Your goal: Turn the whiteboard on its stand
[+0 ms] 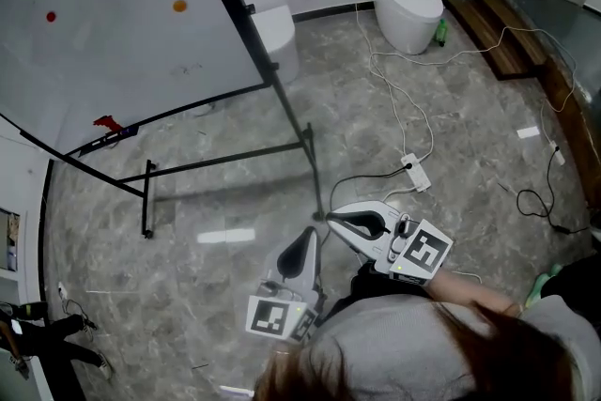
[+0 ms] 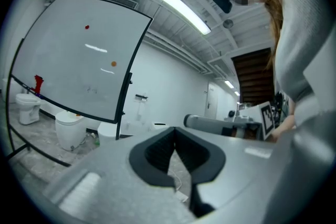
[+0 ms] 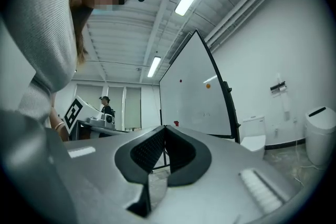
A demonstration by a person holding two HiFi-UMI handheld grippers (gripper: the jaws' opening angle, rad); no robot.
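Observation:
The whiteboard [image 1: 113,23] stands tilted on its black wheeled stand [image 1: 225,160] at the upper left of the head view, with a red magnet, an orange magnet and a red object on its tray. Both grippers are low in front of the person, well short of the board. My left gripper [image 1: 307,238] is shut and holds nothing. My right gripper [image 1: 331,220] is beside it, also shut and empty. In the left gripper view the whiteboard [image 2: 79,60] is ahead to the left of my left gripper [image 2: 175,131]. In the right gripper view the whiteboard [image 3: 194,92] rises just beyond my right gripper [image 3: 164,128].
Two white toilets [image 1: 406,5] [image 1: 272,19] stand behind the board by the wall. A power strip [image 1: 415,172] with trailing cables lies on the marble floor to the right. Wooden steps [image 1: 498,28] are at the far right, with a green bottle [image 1: 439,33] near them.

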